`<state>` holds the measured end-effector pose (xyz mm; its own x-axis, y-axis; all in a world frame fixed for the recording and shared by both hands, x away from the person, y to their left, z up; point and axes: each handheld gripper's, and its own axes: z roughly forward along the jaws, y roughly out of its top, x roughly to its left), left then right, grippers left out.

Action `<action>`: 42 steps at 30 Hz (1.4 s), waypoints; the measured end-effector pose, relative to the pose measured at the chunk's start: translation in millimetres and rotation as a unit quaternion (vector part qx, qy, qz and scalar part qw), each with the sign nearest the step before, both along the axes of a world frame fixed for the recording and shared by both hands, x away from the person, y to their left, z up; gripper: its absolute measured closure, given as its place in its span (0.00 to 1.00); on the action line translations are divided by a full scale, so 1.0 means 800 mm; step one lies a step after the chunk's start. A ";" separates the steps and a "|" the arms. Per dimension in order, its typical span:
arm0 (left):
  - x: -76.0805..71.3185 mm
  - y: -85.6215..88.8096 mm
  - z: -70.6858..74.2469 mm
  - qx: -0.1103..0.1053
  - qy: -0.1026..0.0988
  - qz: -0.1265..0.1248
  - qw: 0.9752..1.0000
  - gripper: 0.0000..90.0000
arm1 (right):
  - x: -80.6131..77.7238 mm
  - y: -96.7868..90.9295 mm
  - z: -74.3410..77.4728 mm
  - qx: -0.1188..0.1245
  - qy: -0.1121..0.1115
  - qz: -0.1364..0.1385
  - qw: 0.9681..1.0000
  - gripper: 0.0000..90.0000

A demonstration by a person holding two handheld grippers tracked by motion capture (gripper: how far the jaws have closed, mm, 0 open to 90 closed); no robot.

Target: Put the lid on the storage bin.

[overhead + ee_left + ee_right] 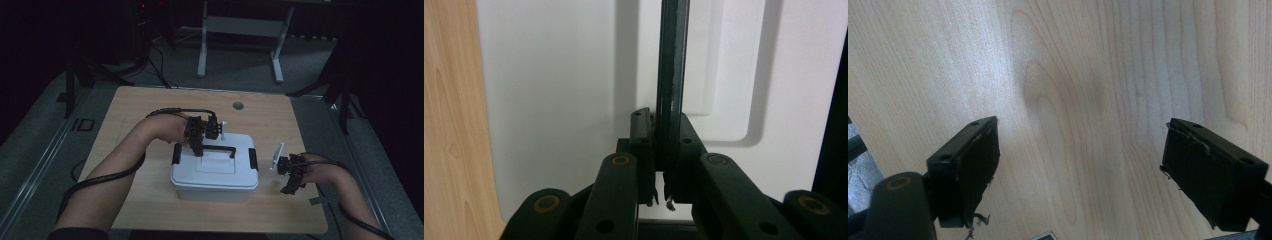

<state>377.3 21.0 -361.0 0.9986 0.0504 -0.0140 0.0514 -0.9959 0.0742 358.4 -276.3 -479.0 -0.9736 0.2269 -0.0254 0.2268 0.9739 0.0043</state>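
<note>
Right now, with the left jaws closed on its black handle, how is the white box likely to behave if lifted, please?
The white box looks like rigid plastic, so it should stay stiff. The black handle is gripped near its left end, so the box may tilt. Black latches appear fastened, so the lid likely stays on.

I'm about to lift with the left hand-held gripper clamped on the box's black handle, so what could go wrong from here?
1. The left hand-held gripper pinches the black handle near its left end, so the white storage box may tilt.
2. If the side latches are unlocked, perhaps only the lid rises.
3. The right hand-held gripper, open over the wooden table, gives no support.
</note>
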 end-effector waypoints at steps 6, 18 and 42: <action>0.000 0.001 -0.003 0.000 0.000 0.000 1.000 0.93 | 0.000 0.002 0.000 0.001 -0.001 0.002 1.000 0.17; 0.001 0.002 -0.011 0.005 0.006 0.006 1.000 0.92 | 0.001 0.006 -0.002 0.000 0.002 0.006 1.000 0.17; 0.005 0.015 0.007 -0.075 -0.041 0.040 0.996 0.02 | 0.001 0.000 0.006 0.008 -0.013 -0.003 1.000 0.17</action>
